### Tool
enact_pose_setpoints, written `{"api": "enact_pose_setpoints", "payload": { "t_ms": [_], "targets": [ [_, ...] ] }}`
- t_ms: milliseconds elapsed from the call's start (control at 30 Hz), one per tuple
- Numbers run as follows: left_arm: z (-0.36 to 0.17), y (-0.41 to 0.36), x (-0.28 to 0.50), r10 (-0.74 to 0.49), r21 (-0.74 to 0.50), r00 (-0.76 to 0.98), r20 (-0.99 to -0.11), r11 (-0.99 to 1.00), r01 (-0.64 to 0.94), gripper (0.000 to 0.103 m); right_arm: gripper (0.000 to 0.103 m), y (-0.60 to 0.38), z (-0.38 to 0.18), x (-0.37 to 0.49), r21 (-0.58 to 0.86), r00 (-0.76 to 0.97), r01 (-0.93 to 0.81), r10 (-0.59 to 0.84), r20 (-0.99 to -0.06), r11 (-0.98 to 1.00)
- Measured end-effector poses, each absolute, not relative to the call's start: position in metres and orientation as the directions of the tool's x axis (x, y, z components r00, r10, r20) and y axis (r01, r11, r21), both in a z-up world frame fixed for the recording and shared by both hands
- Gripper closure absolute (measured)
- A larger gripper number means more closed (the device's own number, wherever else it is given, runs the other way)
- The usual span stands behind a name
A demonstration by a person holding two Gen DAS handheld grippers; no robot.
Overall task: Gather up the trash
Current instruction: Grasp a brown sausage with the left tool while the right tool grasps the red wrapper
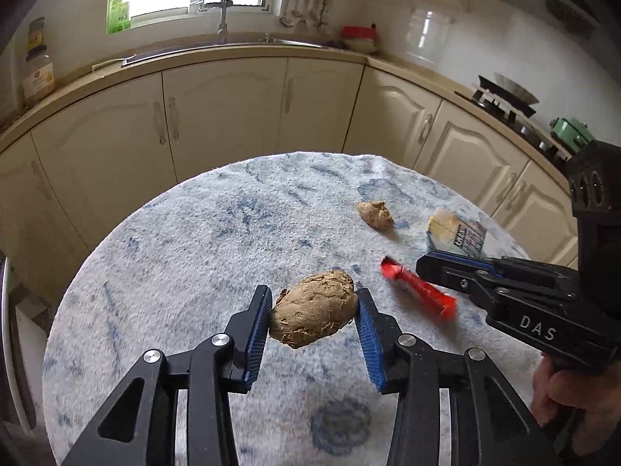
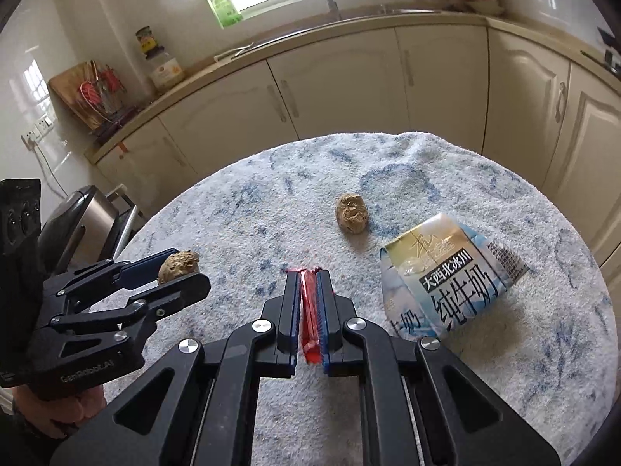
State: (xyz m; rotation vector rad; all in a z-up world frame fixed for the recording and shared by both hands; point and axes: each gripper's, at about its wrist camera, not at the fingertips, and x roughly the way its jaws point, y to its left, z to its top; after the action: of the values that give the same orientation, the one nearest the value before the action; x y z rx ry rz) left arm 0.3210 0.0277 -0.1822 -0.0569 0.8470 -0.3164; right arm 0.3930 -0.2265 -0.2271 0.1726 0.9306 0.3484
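My left gripper is shut on a brown crumpled paper ball and holds it above the round table; the ball also shows in the right wrist view. My right gripper is shut on a red wrapper, which also shows in the left wrist view, low over the cloth. A second brown paper ball lies farther back on the table. A flattened milk carton lies to the right of my right gripper.
The round table is covered by a white and blue fluffy cloth. A steel pedal bin stands left of the table. Cream kitchen cabinets and a counter with a sink run behind.
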Motion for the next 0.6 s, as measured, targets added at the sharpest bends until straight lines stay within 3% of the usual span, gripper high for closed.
{"api": "enact_pose_setpoints", "payload": {
  "t_ms": [233,267,300,367,400,533,600],
  "targets": [
    [-0.174,0.040,0.275,-0.323,-0.207,0.619,-0.716,0.945,0.253,0.064,0.093,-0.219,-0.230,0.367,0.224,0.535,-0.222,0.311,-0.785,0.949],
    [-0.173,0.041,0.270,-0.324,-0.211,0.618,-0.716,0.945,0.251,0.064,0.084,-0.216,-0.233,0.367,0.189,0.536,-0.224,0.283,-0.796,0.956],
    [-0.172,0.042,0.265,-0.325,-0.213,0.619,-0.715,0.945,0.250,0.064,0.062,-0.214,-0.236,0.367,0.170,0.536,-0.223,0.266,-0.801,0.960],
    [-0.169,0.042,0.257,-0.328,-0.216,0.620,-0.713,0.944,0.251,0.064,0.034,-0.213,-0.240,0.369,0.142,0.550,-0.215,0.240,-0.800,0.966],
    [-0.167,0.043,0.253,-0.328,-0.216,0.621,-0.712,0.944,0.251,0.064,0.031,-0.212,-0.241,0.370,0.135,0.551,-0.220,0.237,-0.800,0.966],
    [-0.164,0.046,0.247,-0.327,-0.215,0.620,-0.713,0.944,0.251,0.064,0.031,-0.204,-0.255,0.383,0.070,0.535,-0.235,0.189,-0.823,0.970],
    [-0.165,0.047,0.248,-0.326,-0.218,0.619,-0.714,0.945,0.246,0.064,0.042,-0.197,-0.256,0.387,0.018,0.550,-0.251,0.158,-0.820,0.968]
  ]
}}
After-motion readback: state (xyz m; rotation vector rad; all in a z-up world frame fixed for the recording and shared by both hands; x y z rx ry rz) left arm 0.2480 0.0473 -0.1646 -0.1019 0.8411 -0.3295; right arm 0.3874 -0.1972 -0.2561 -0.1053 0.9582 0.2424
